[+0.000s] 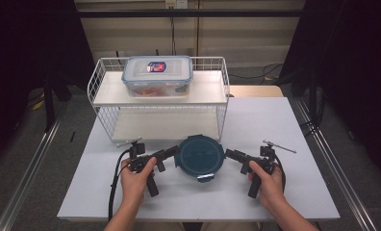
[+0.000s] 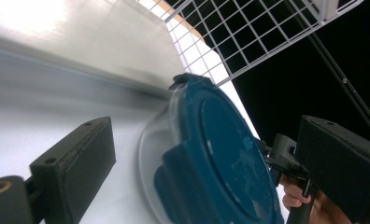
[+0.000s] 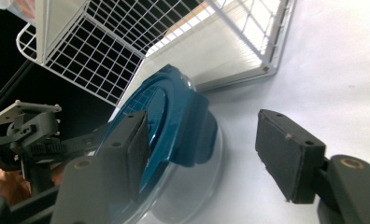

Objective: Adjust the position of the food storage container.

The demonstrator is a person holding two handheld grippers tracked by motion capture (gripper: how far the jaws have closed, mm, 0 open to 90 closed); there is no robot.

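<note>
A round clear container with a dark teal lid [image 1: 199,155] sits on the white table [image 1: 275,125], just in front of the wire rack. My left gripper [image 1: 171,153] lies at its left rim, and in the left gripper view its jaws stand open [image 2: 206,140] with the container [image 2: 220,149] between them, the left pad clear of it. My right gripper [image 1: 230,155] is at the container's right rim. In the right gripper view it is open [image 3: 204,128], and the lid's side clasp [image 3: 192,126] lies between its pads.
A white two-shelf wire rack [image 1: 95,82] stands behind the container. A rectangular clear box with a blue-rimmed lid [image 1: 157,74] rests on its upper shelf, with red contents inside. Both of the person's hands come in over the table's near edge.
</note>
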